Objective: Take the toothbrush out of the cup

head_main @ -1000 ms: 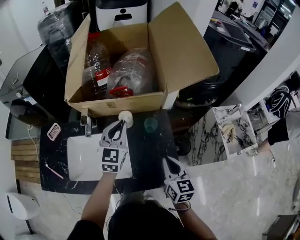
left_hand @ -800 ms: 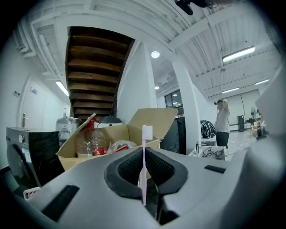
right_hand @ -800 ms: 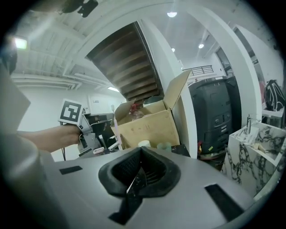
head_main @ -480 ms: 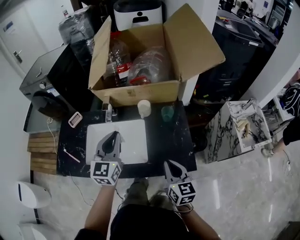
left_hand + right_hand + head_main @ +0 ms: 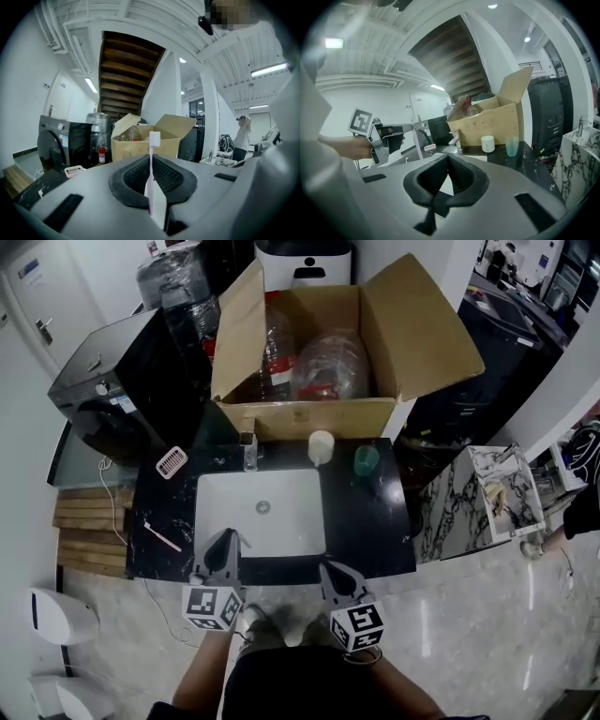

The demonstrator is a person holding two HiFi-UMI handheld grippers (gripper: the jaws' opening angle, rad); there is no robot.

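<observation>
A pale pink toothbrush stands upright between the jaws of my left gripper, which is shut on its handle, bristle head on top. In the head view the left gripper hangs over the near edge of the black counter, in front of the white sink. The white cup stands behind the sink, well away from both grippers, with a green cup to its right. My right gripper is shut and holds nothing. From the right gripper view, the white cup and green cup lie ahead.
An open cardboard box of plastic bottles sits behind the counter. A second toothbrush and a soap dish lie on the counter's left. A tap stands behind the sink. A marbled stand is at right.
Both grippers have drawn back from the cups to the counter's near edge. The left gripper, earlier at the white cup, carried the toothbrush away with it.
</observation>
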